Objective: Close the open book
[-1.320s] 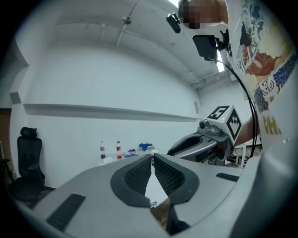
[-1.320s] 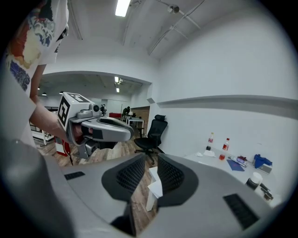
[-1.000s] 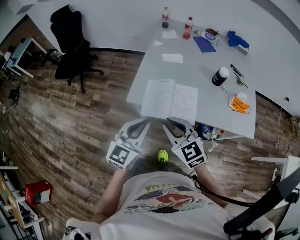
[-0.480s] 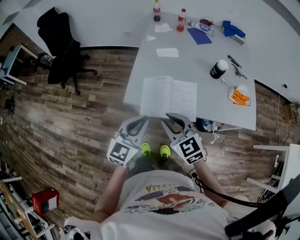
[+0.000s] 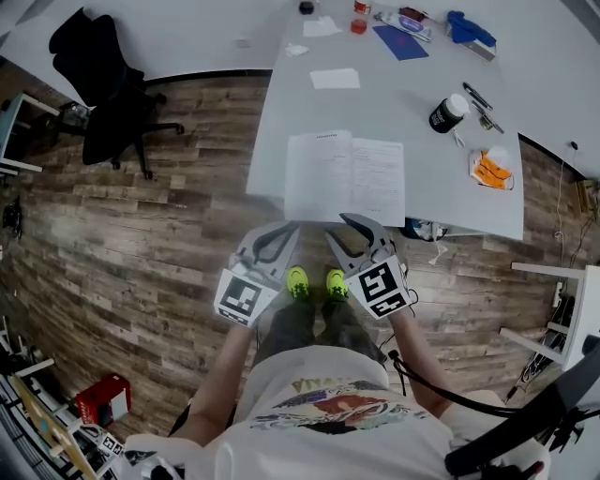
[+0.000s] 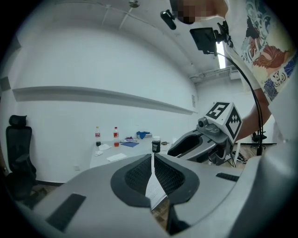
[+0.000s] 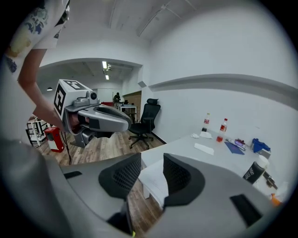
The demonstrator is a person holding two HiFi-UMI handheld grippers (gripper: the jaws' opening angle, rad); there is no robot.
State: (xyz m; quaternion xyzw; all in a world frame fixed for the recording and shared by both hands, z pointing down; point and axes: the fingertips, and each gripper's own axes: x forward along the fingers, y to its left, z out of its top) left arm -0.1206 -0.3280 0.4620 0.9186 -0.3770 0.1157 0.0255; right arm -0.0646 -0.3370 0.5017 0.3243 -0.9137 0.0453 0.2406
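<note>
An open book (image 5: 345, 176) lies flat near the front edge of the white table (image 5: 394, 103), both pages showing. My two grippers hover side by side just short of that edge, apart from the book. The left gripper (image 5: 291, 227) is shut and holds nothing; in the left gripper view (image 6: 152, 155) only a thin slit shows between its pads, with the book's page (image 6: 156, 191) beyond. The right gripper (image 5: 339, 228) is opening, nothing between its jaws; in the right gripper view (image 7: 152, 160) the book's corner (image 7: 153, 179) shows through the gap.
On the table beyond the book are a loose paper sheet (image 5: 336, 79), a black jar (image 5: 448, 112), pens (image 5: 478, 98), an orange item (image 5: 492, 171), a blue notebook (image 5: 401, 41) and a blue cloth (image 5: 472, 26). A black office chair (image 5: 94, 56) stands at the far left.
The person has stepped closer to the table, so both grippers now sit nearer the book's front edge and lower. The right gripper's jaws have spread apart.
</note>
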